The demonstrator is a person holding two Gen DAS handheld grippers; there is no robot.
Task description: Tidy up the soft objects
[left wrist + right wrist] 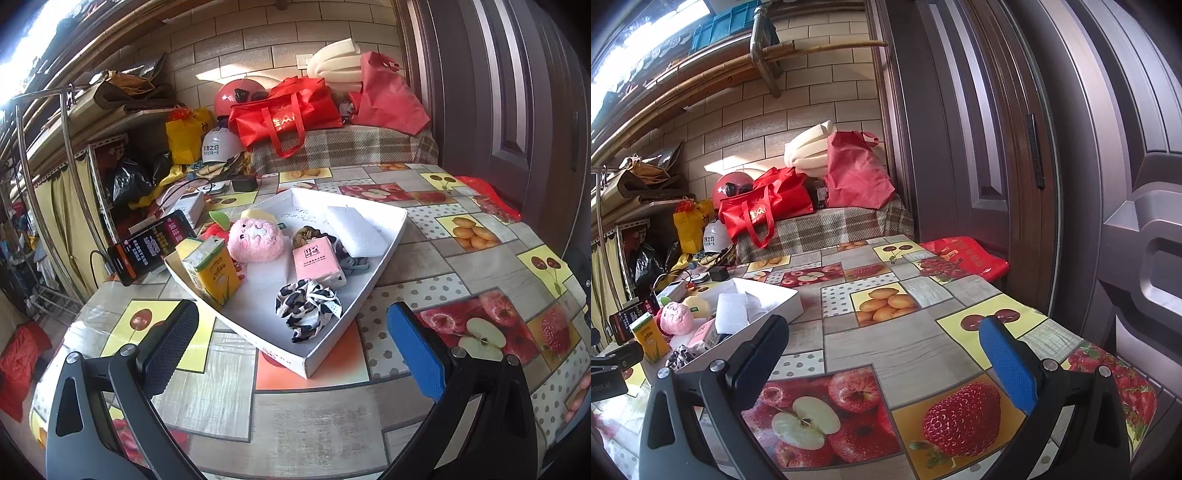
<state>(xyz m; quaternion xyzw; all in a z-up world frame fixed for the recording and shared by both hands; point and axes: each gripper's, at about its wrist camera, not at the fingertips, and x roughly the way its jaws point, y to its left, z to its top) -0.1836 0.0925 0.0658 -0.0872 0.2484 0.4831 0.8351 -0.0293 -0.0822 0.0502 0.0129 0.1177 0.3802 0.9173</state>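
Note:
A white tray (pixel 384 254) on the fruit-print table holds a pink plush (pixel 255 240), a pink tissue pack (pixel 317 262), a cow-print scrunchie (pixel 306 306), a white foam pad (pixel 356 230), a grey scrunchie (pixel 354 264), a braided brown scrunchie (pixel 306 234) and a yellow drink carton (pixel 214 273). My left gripper (pixel 291 347) is open and empty, just in front of the tray's near corner. My right gripper (pixel 882 354) is open and empty above the bare table, right of the tray (pixel 775 299).
A phone (pixel 147 247) leans at the tray's left, with a white box (pixel 190 208) and a charger (pixel 243 182) behind. Red bags (pixel 288 110) and helmets sit on a plaid bench beyond the table. A brown door (pixel 1071 147) stands at the right.

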